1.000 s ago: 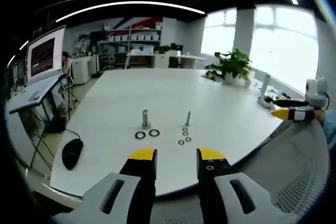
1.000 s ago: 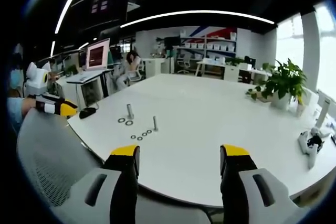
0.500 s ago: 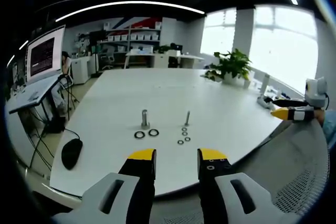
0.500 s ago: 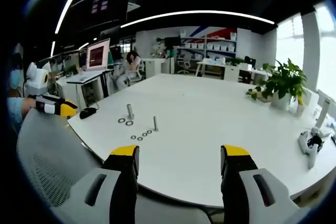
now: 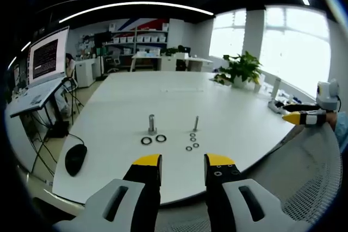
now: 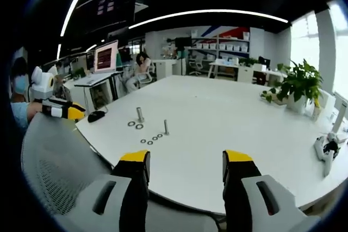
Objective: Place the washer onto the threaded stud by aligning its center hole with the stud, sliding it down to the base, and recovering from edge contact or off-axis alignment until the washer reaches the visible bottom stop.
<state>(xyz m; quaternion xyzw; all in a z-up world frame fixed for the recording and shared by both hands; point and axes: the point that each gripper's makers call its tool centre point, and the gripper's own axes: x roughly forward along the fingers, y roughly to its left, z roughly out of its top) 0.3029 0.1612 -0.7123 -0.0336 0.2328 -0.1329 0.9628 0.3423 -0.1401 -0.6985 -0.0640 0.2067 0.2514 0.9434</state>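
Both grippers, left [image 5: 182, 162] and right [image 6: 186, 158], hang empty-fingered and parted; the right has narrowed slightly, washers [image 5: 153, 139] untouched beside the stud [image 5: 196, 123] on the counter [image 5: 163, 96].

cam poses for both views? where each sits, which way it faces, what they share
Left gripper view: rides the left hand-held gripper, off the table's near edge, facing the studs and washers; the right hand-held gripper shows at right.
Right gripper view: rides the right hand-held gripper, facing across the table; a sleeve shows at left.
Shared: table, studs, washers, plant.
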